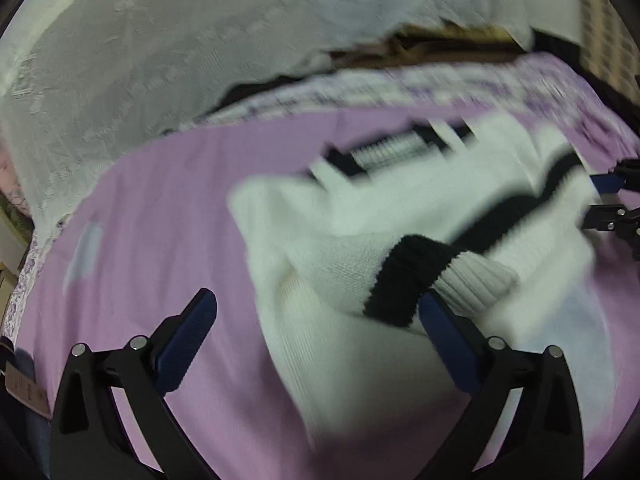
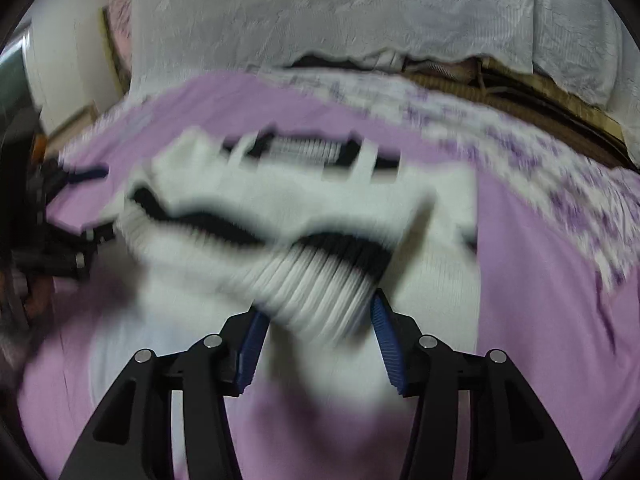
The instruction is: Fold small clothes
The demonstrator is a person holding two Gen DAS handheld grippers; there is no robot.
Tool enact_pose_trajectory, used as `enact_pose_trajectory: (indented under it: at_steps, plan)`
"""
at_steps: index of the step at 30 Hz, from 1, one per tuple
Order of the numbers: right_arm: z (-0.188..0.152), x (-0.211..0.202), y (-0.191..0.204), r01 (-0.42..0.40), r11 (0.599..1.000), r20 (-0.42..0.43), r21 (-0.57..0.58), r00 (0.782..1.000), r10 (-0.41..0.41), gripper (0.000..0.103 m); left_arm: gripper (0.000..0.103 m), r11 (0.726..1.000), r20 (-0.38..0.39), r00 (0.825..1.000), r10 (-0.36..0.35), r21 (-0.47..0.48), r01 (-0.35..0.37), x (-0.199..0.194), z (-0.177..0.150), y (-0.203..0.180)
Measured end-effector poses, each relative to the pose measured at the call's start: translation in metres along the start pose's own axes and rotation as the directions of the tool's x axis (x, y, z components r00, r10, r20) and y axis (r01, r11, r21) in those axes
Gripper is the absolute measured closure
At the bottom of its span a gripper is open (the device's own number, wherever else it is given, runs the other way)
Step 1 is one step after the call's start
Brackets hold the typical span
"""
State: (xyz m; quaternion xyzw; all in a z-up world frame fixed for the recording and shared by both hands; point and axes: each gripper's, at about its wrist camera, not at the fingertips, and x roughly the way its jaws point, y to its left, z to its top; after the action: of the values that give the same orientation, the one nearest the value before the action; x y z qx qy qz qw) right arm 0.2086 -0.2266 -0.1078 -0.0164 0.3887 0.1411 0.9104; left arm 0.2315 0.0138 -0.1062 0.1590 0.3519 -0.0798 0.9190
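Observation:
A small white knit sweater (image 1: 360, 216) with black trim lies on a purple sheet (image 1: 160, 216); it also shows in the right wrist view (image 2: 320, 200). My left gripper (image 1: 318, 304) is open, its right finger (image 1: 448, 328) beside a black-and-white ribbed cuff (image 1: 440, 276). My right gripper (image 2: 316, 320) is open with the jaws on either side of a ribbed cuff (image 2: 316, 284); motion blur hides whether the pads touch it. The right gripper shows at the far right of the left wrist view (image 1: 608, 200), the left gripper at the far left of the right wrist view (image 2: 72, 208).
A white textured cover (image 1: 160, 60) hangs behind the bed, also in the right wrist view (image 2: 360, 12). The sheet's patterned border (image 2: 540, 152) runs along the far edge. Brown boards (image 2: 520, 88) lie beyond it.

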Motion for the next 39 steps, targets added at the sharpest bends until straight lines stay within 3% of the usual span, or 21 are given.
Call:
enact_pose_trajectory:
  at_steps: [2,3,4,6,8,10,13,17,20,24,26,29,30,31,32,35,39]
  plan:
    - [0.040,0.009,-0.021,0.047,0.989,0.083,0.142,0.995,-0.059,0.050,0.004,0.992,-0.005,0.998,0.069,-0.101,-0.069,0.016,0.030,0.017]
    - [0.051,0.013,-0.030,0.044,0.979,0.094,0.197,0.994,-0.064,0.050,0.004,0.974,-0.042,0.996,0.080,-0.208,-0.087,0.029,0.047,0.039]
    - [0.060,0.017,-0.038,0.019,0.968,0.097,0.252,0.994,-0.045,0.050,0.005,0.959,-0.063,0.997,0.049,-0.275,-0.064,0.036,0.053,0.052]
    - [0.062,0.016,-0.044,-0.032,0.951,0.111,0.309,0.994,-0.003,0.050,0.006,0.913,-0.078,0.994,-0.080,-0.405,0.042,0.042,0.054,0.079]
    - [0.050,0.007,-0.038,-0.010,0.965,0.125,0.264,0.992,-0.024,0.049,0.006,0.917,-0.057,0.993,-0.105,-0.393,0.074,0.032,0.046,0.080]
    - [0.040,0.005,-0.037,0.041,0.970,0.126,0.238,0.989,-0.073,0.048,0.005,0.948,-0.028,0.996,-0.084,-0.311,0.071,0.015,0.033,0.066]
    - [0.035,0.011,-0.048,0.011,0.964,0.091,0.267,0.995,-0.037,0.048,0.005,0.977,-0.006,0.995,-0.100,-0.190,0.097,0.002,0.012,0.038]
    - [0.036,0.021,-0.053,-0.008,0.957,0.080,0.289,0.997,-0.015,0.048,0.005,0.996,-0.063,0.998,0.016,-0.082,-0.021,0.020,0.008,0.016]
    - [0.042,0.025,-0.057,-0.002,0.950,0.089,0.311,0.996,-0.027,0.048,0.005,0.988,-0.119,0.993,-0.003,-0.156,-0.015,0.042,0.021,0.025]
    - [0.058,0.039,-0.059,-0.018,0.948,0.080,0.318,0.997,-0.008,0.057,0.005,0.955,-0.083,0.988,-0.130,-0.278,0.102,0.045,0.045,0.027]
    - [0.064,0.052,-0.058,0.008,0.953,0.053,0.303,0.998,-0.025,0.057,0.005,0.957,-0.088,0.988,-0.127,-0.273,0.098,0.051,0.052,0.020]
    - [0.063,0.069,-0.059,0.019,0.954,0.005,0.300,1.000,-0.021,0.056,0.005,0.963,-0.166,0.982,-0.087,-0.266,0.041,0.083,0.054,0.011]
    - [0.060,0.075,-0.060,0.057,0.955,-0.013,0.292,0.998,-0.056,0.061,0.005,0.960,-0.210,0.975,-0.078,-0.278,0.017,0.099,0.050,0.012]
    - [0.057,0.077,-0.064,0.088,0.951,-0.018,0.296,0.996,-0.087,0.089,0.004,0.956,-0.236,0.968,-0.081,-0.293,0.008,0.110,0.046,0.014]
    - [0.054,0.078,-0.075,0.087,0.938,-0.015,0.334,0.996,-0.087,0.092,0.004,0.947,-0.242,0.964,-0.105,-0.322,0.023,0.116,0.042,0.018]
    - [0.049,0.083,-0.104,0.010,0.898,-0.015,0.441,1.000,-0.004,0.092,0.004,0.921,-0.218,0.965,-0.145,-0.386,0.051,0.115,0.037,0.032]
    - [0.042,0.084,-0.114,-0.045,0.874,0.017,0.483,0.999,0.042,0.089,0.004,0.926,-0.212,0.970,-0.123,-0.376,0.035,0.111,0.036,0.029]
